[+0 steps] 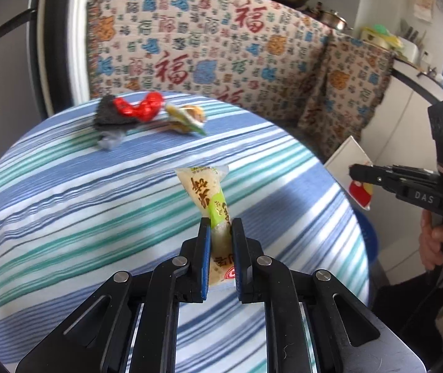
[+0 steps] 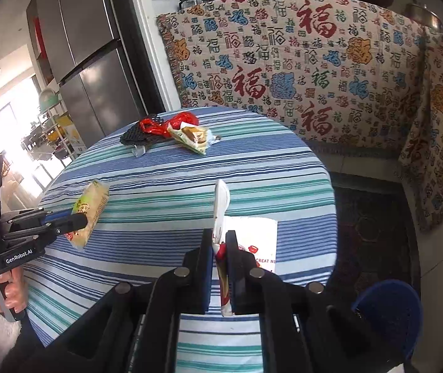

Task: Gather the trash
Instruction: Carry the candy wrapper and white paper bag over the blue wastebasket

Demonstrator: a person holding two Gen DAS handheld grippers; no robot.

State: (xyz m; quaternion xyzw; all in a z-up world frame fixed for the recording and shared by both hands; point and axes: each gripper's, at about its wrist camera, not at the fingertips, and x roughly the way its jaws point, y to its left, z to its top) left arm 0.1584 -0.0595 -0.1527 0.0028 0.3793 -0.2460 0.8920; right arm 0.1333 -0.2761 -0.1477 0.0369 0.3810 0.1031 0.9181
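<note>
Wrappers fill both of your hand-held grippers. Your left hand-held gripper is closed on a yellow-green packet, held above the striped counter; the packet's lower end is hidden between the pads, and the right wrist view shows it tilted clear of the cloth. Your right hand-held gripper is clamped on a white wrapper seen edge-on, so its print is hard to read; its lower part sits behind the fingers. Just past it a white bag is partly covered by the gripper, and whether it rests on the counter or hangs at the edge you cannot tell. At the far side lie a red wrapper, a black mesh piece under it, and a snack packet touching the red one. In the left view these are blurred. A blue bin is cut off at the lower right.
</note>
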